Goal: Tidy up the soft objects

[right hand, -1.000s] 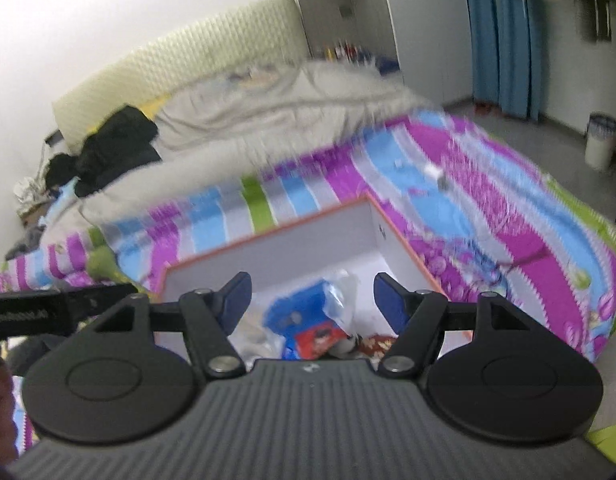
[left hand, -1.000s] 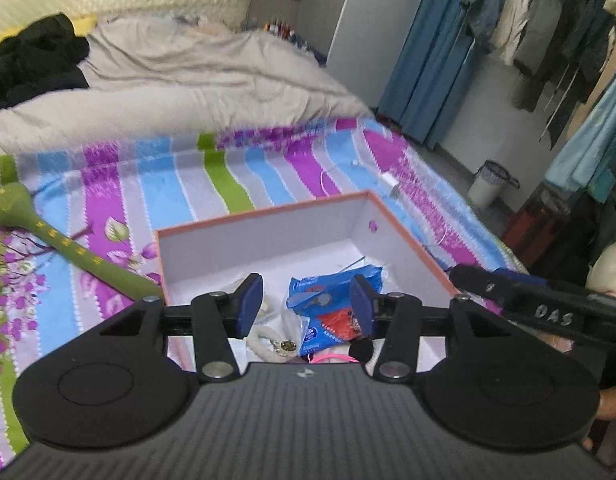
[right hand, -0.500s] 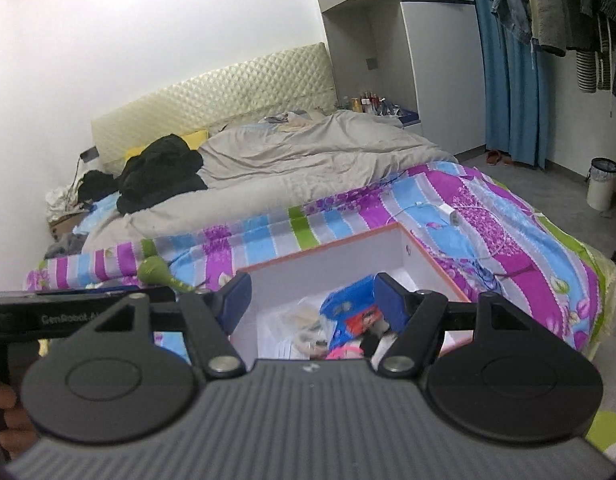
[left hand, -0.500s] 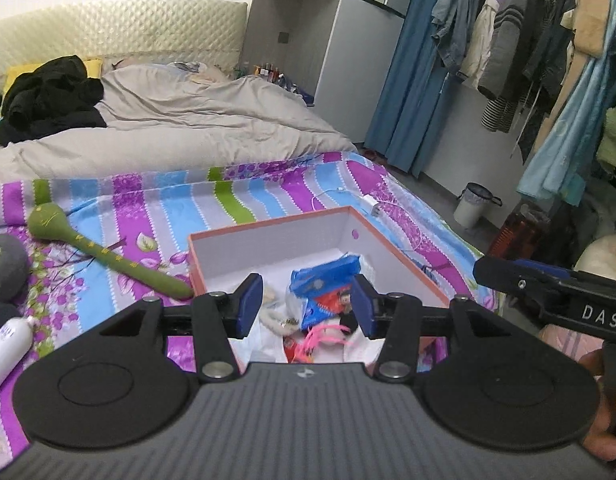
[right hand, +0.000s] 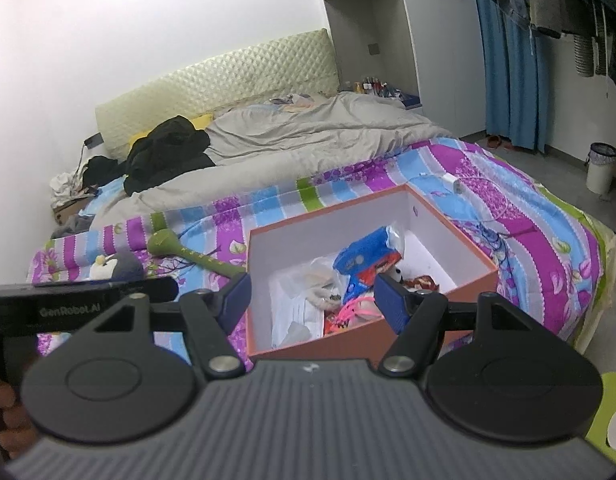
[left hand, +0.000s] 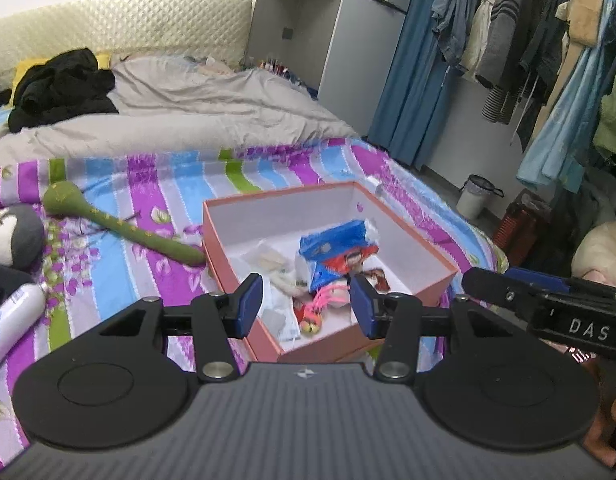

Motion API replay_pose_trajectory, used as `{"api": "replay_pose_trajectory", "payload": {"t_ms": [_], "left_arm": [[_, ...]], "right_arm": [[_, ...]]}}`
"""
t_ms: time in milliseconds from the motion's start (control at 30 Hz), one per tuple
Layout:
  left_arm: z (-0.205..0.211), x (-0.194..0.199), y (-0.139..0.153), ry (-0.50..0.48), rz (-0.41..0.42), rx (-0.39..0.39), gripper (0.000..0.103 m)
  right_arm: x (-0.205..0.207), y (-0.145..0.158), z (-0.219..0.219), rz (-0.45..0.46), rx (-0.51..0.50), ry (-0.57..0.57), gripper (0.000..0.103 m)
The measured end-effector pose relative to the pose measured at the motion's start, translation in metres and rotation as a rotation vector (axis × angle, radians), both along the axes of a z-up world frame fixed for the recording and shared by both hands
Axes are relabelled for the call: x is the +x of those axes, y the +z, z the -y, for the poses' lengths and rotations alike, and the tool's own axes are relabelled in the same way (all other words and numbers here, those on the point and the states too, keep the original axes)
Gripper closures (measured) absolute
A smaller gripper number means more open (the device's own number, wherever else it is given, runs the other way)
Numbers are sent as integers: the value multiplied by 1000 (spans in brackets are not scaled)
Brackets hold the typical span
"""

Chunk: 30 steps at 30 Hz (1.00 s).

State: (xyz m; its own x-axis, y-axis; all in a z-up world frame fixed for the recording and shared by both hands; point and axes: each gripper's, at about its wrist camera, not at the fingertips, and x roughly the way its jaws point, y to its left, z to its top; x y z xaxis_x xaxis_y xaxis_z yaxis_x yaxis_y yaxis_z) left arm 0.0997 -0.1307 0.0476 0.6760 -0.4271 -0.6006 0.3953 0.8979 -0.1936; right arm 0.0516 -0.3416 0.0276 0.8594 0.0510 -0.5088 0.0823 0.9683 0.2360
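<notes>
On the bed's striped sheet (left hand: pixel 107 280) sits an orange box (left hand: pixel 243 236), open at the top, holding a blue packet (left hand: pixel 334 240), pink cord and other small items. The left tool (left hand: pixel 305 308) hovers at the box's near edge, jaws partly apart and empty. The right tool (right hand: pixel 312 299) hangs above the same near edge, spread somewhat wider, also empty. Left of the box lie a green plush snake (left hand: pixel 119 228), touching its wall, a penguin plush (left hand: pixel 11 236) and a white bottle (left hand: pixel 11 312).

The box (left hand: pixel 243 236) is orange outside and white inside, on a bedspread (left hand: pixel 155 184) striped purple, blue, green and grey with flowers. The long plush (left hand: pixel 119 228) is green with yellow marks; the duvet (left hand: pixel 211 116) is grey.
</notes>
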Motion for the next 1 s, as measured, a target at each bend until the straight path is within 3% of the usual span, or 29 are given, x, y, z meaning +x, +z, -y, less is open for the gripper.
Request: {"api": "replay_pose_trajectory", "payload": {"t_ms": [167, 400, 667, 1000], "left_arm": [[-1, -7, -14, -3, -22, 9, 49], [-19, -23, -15, 34, 11, 26, 49], [-35, -29, -15, 26, 8, 13, 49], [-44, -30, -18, 48, 0, 16, 49]], "right_arm": [[-6, -11, -5, -18, -17, 2, 33], [-12, -20, -13, -32, -61, 27, 33], [-17, -36, -18, -73, -36, 14, 33], [-19, -29, -26, -36, -52, 9, 33]]}}
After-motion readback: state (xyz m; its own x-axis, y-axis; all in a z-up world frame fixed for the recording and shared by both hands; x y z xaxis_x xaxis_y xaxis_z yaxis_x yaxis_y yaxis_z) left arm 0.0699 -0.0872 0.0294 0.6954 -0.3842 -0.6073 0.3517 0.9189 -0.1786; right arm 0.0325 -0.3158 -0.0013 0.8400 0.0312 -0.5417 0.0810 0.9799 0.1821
